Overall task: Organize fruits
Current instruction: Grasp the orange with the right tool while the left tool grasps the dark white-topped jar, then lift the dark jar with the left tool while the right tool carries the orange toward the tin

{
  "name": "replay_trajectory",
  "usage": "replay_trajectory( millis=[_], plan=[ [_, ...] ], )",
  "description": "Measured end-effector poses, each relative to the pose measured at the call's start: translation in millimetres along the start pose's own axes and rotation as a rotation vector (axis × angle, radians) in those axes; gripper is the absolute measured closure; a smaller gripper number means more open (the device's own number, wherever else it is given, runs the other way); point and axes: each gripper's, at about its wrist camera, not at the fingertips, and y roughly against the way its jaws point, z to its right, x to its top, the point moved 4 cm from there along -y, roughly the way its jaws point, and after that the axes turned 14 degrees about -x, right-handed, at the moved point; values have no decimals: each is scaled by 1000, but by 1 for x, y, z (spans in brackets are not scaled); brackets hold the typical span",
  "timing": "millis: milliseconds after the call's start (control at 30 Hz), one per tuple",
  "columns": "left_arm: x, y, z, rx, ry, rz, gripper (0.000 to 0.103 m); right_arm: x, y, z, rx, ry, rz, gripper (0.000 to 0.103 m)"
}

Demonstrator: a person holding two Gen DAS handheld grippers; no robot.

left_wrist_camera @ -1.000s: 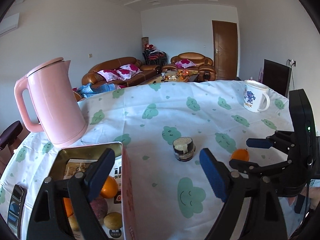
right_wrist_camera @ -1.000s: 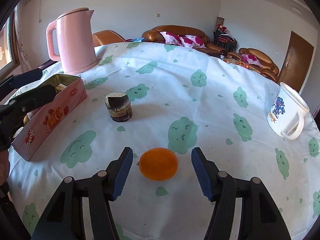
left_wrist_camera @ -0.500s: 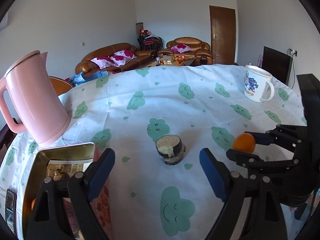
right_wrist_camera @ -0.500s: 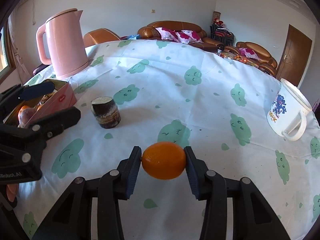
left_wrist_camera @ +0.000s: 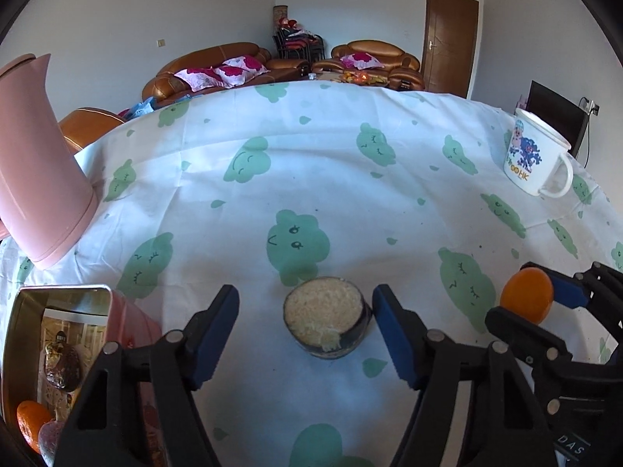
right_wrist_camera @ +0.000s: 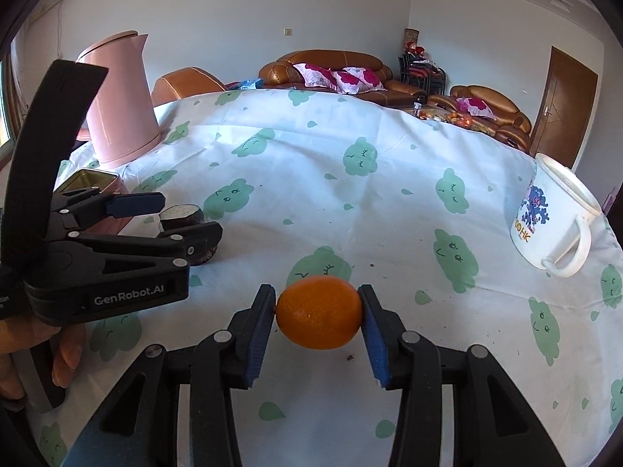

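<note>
Right tongs clenched on the orange, low centre of right view, pads on its two ends, lifted clear of the table so it can travel, probably to the tin

Left tongs closing around the cut dark-skinned fruit piece, low centre of left view; piece sits between the jaws, right pad just beside it, left pad apart, so no grip yet

Pink tin, lower left, already holds fruit; looks like the drop point

Kettle and mug further back, clear of the work
</note>
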Motion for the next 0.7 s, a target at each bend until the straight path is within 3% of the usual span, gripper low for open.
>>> replay_trajectory(
  millis=[67,700],
  plan=[
    [0,-3,3,-23,-5,-13,57,0,3,-1,5,5,11,58],
    [-8,31,15,-46,-53,107,58,3,21,4,46,-23,111,58]
  ],
)
